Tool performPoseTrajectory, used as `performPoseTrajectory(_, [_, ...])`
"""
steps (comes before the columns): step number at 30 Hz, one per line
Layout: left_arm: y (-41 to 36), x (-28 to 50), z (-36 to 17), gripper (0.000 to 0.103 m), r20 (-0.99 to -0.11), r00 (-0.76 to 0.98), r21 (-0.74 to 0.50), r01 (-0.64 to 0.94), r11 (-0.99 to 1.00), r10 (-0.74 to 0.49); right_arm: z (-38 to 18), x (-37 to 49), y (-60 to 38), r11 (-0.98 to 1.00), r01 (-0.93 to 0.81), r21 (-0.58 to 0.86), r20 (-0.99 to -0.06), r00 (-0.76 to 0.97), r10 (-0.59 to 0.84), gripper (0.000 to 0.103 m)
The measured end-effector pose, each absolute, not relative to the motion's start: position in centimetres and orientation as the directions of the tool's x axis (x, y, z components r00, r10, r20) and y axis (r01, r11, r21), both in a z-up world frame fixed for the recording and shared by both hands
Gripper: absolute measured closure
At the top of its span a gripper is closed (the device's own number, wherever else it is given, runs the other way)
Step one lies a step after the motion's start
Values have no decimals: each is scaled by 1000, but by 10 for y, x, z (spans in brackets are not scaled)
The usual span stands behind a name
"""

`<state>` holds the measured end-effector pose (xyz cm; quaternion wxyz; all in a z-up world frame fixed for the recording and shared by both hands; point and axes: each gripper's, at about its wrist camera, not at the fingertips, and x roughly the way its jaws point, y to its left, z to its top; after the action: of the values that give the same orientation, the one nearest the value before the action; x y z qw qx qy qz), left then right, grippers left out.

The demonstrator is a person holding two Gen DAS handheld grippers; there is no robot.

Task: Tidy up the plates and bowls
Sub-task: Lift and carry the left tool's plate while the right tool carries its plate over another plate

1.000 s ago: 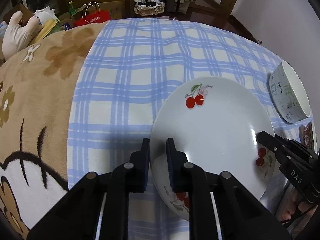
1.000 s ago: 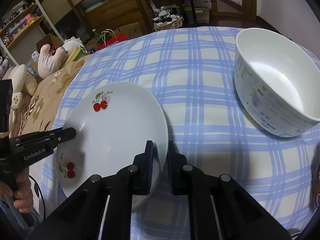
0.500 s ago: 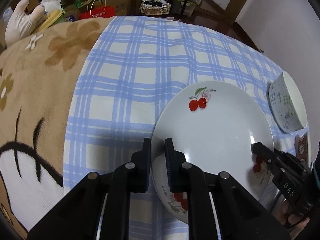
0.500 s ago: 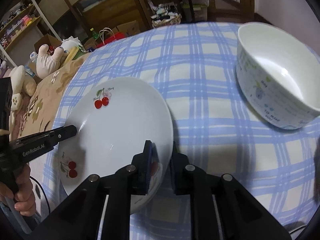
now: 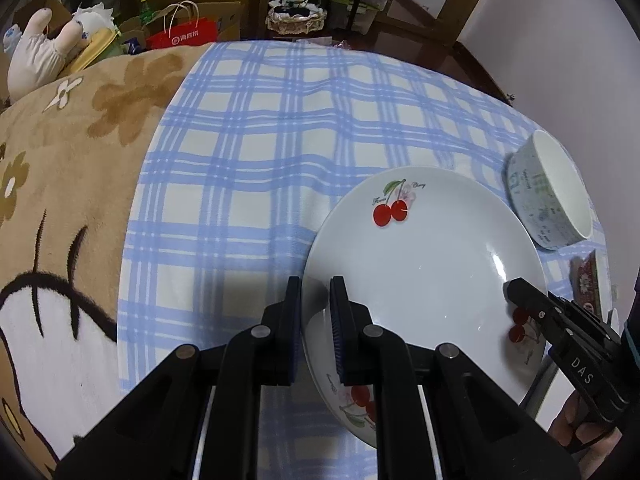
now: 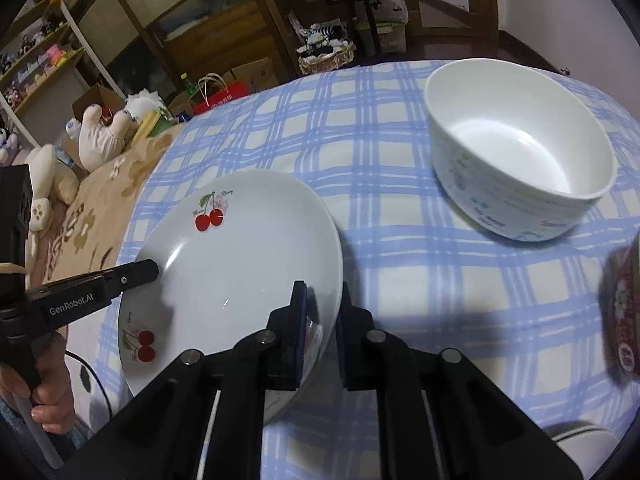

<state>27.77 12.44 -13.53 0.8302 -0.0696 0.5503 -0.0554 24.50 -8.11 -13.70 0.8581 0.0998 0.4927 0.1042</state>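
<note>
A white plate (image 5: 424, 264) with cherry prints is pinched at opposite edges by both claws above the blue-checked cloth (image 5: 256, 152). The left claw (image 5: 316, 304) clamps the plate's rim on one side, one finger above the rim and one below; the right claw (image 6: 322, 304) clamps the rim on the opposite side in the same way. The plate faces up, tilted slightly, with its shadow on the cloth beneath. It is round, so it has no long axis; one pair of cherries sits near the far rim, with small script beside it that is too fine to read surely, and another pair sits near the rim close to each claw.

Just beyond the plate stands a white bowl (image 6: 520, 152), upright with its mouth up. Its outer wall carries pale printed words and pictures, too small to make out. A dark red patterned dish (image 6: 624, 312) shows at the right edge of the right wrist view, blurred.

The left claw's body reads "GenRobot.AI"; the right claw's body reads "DAS". A hand (image 6: 48, 384) grips the left claw's handle. A brown flowered blanket (image 5: 72, 168) lies beside the cloth, with a plush toy (image 5: 36, 56) and a red paper bag (image 5: 184, 36) bearing white characters behind it.
</note>
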Motion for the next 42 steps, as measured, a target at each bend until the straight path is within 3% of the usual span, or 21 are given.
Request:
performPoseTrajectory(24, [31, 198, -54, 90, -860, 453, -186, 149, 971, -234, -53, 147, -177, 959, -10, 284, -770, 594, 234, 90])
performPoseTrajectory(42, [-44, 129, -37, 90, -840, 461, -165, 284, 945, -286, -33, 48, -238, 962, 93, 257, -756, 639, 140, 90])
